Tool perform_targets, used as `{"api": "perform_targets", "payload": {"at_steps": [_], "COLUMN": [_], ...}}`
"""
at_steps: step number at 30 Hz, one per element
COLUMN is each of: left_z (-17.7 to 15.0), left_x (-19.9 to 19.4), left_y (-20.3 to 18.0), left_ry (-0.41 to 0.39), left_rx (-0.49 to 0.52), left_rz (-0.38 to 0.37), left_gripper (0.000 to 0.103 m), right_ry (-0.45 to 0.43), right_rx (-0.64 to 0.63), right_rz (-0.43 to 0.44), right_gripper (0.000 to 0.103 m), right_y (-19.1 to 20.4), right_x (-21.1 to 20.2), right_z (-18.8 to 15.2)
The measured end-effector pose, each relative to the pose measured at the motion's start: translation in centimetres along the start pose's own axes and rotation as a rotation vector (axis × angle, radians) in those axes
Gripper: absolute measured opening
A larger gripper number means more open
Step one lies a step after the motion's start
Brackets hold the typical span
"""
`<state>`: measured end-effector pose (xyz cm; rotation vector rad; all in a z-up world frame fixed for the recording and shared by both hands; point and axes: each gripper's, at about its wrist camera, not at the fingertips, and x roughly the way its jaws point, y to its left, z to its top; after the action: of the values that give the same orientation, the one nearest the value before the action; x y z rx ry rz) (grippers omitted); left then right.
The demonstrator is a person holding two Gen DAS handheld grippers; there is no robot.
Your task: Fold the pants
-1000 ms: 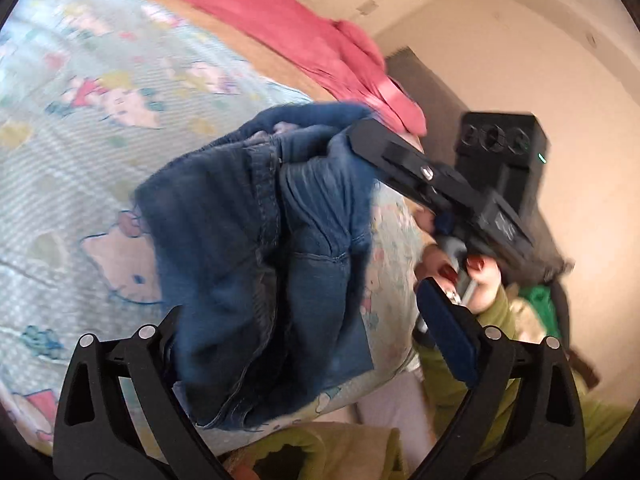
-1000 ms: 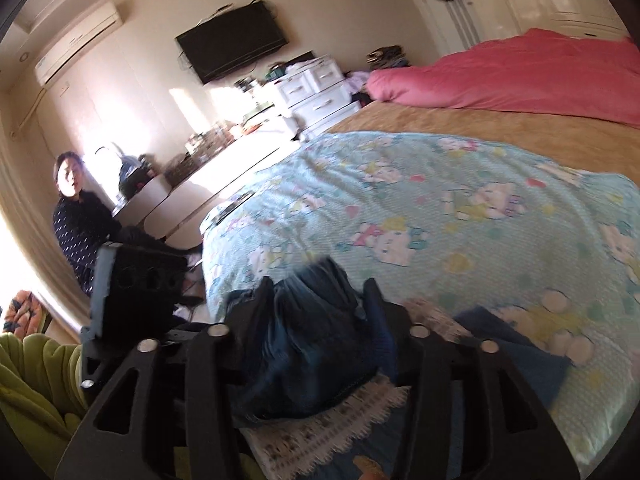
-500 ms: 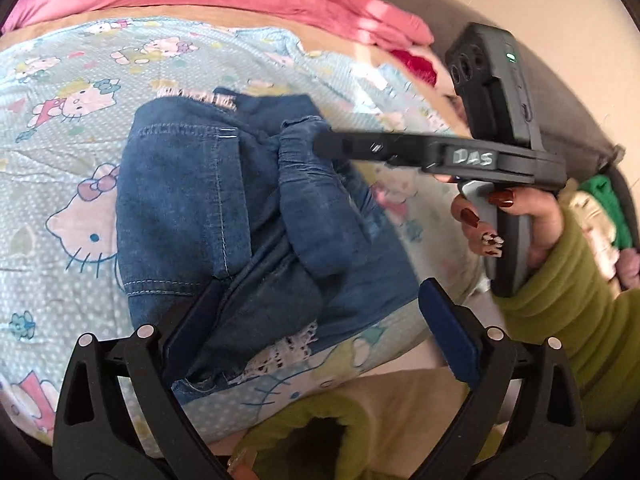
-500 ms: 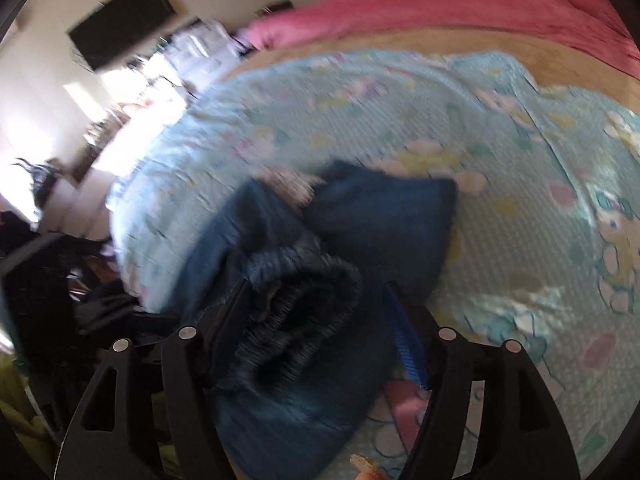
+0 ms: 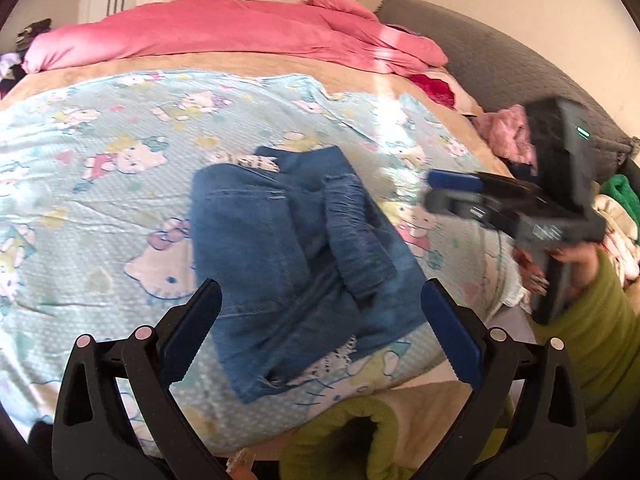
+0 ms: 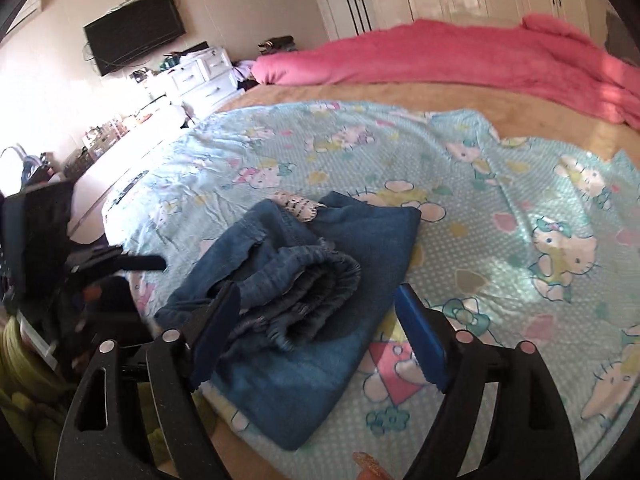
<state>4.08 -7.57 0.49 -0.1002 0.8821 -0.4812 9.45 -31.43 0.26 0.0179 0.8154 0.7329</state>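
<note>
The left gripper (image 5: 320,324) has its two blue-padded fingers (image 5: 448,332) spread wide with nothing between them, hovering above the near edge of the jeans. The right gripper (image 6: 318,332) is likewise spread wide and holds nothing; its left finger (image 6: 216,332) sits just beside the bunched waistband, though whether it touches the cloth cannot be told. In the left wrist view the right gripper (image 5: 452,192) appears off to the right of the jeans, blurred, held in a hand (image 5: 560,268) with a green sleeve.

There is one pair of jeans (image 5: 288,256), blue denim, lying folded into a compact bundle on the near part of the bed, close to its edge. A gathered elastic waistband (image 6: 316,280) lies rolled on top, and two bits of white lace trim (image 5: 244,160) peek out, one at the far edge and one at the near edge.

Under the jeans is one light blue sheet (image 6: 500,208) printed with many cartoon cats; no writing on it can be read. Beyond it lies one pink blanket (image 6: 460,56) heaped across the far side of the bed. One flat television (image 6: 134,36) hangs on the wall above a white chest of drawers (image 6: 200,76). A small label on the right gripper's body is too blurred to read.
</note>
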Motion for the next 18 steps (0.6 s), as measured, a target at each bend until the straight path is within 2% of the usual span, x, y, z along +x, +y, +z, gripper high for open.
{"api": "perform_targets", "payload": {"at_steps": [4,7,14,16,18], "left_z": [0.6,1.1,2.6,3.3,4.0], "left_x": [0.2,0.7,2.6,3.2,3.8], "left_y": [0.7,1.4,4.2,5.2,6.0], "left_ry": [0.009,0.02,0.059,0.067,0.077], "left_rx": [-0.019,-0.041,-0.117,-0.14,-0.159], "left_rz": [0.042,0.058,0.069,0.082,0.082], "left_gripper": [0.094,0.094,0.093,0.083,0.049], "right_ry": [-0.039,-0.046,0.045,0.064,0.085], "right_rx": [-0.071,-0.135,-0.35,-0.384,-0.416], "right_rz": [-0.016,-0.002,0.097,0.129,0.151], "right_gripper": [0.087,0.087,0.086,0.084,0.077], "right_y": [1.6,3.0,8.1,9.4,10.7], "right_x": [-2.2,-3.3,-1.9,-1.0,0.1], "right_z": [-0.8,-1.6,-3.9,-4.2,-4.3]}}
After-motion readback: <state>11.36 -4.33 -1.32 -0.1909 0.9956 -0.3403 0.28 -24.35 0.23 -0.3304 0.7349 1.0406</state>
